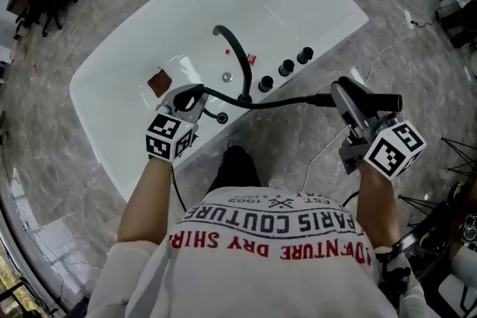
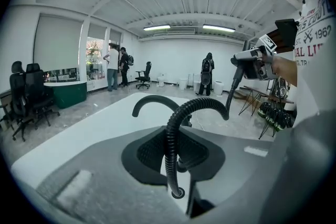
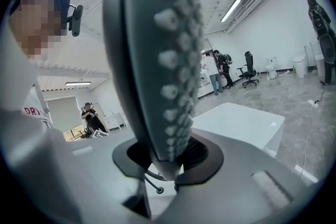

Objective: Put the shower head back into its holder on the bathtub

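A white bathtub (image 1: 112,123) lies in front of me, with a black curved faucet (image 1: 237,56) and three black knobs (image 1: 286,68) on its near rim. A black ribbed hose (image 1: 276,102) runs from the rim to the right. My left gripper (image 1: 192,97) sits low at the rim, shut on the hose (image 2: 170,149), which arches up between its jaws. To the right of the tub, my right gripper (image 1: 344,97) is shut on the black shower head (image 1: 376,101). Its nozzle face (image 3: 168,60) stands upright between the jaws. A small black ring (image 1: 221,117) sits on the rim beside the left gripper.
The floor is grey marble. A white cable (image 1: 373,63) trails across it right of the tub. Black stands and gear (image 1: 455,160) crowd the far right. Office chairs (image 2: 31,97) and several people (image 2: 113,68) stand far off in the room.
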### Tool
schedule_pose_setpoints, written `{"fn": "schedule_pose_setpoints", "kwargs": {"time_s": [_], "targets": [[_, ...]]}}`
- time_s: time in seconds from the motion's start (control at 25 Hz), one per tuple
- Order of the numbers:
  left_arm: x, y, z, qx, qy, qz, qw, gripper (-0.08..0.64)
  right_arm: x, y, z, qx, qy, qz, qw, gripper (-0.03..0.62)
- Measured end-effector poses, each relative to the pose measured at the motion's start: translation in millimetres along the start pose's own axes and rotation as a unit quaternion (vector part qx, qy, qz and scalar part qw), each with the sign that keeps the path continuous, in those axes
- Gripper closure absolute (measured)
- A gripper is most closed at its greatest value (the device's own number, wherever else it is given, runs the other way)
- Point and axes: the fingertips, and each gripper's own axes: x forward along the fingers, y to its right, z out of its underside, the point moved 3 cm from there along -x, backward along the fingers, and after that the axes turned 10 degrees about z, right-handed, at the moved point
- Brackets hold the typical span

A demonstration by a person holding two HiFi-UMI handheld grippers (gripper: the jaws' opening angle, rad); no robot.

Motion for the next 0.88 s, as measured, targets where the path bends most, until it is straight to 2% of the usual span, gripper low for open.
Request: {"fn": "schedule_pose_setpoints", "kwargs": {"time_s": [0.56,0.72,0.88], "targets": [[44,-1,87,-0.083,-0.039,0.0,0.9958,0.515,-4,-1,27,0.011,-0.01,-0.008,1.0,0.489],[64,-3,126,-0.103,-0.072,-0.007,0.992,0.514,-4,-1,35,0.021,-0.013,-0.011,1.0,0.489],[76,-2,159,-0.136,-0.085,-0.015,0.987,0.514,-10,-1,42,0.024,-0.014,-0.013,1.0,0.489]]}}
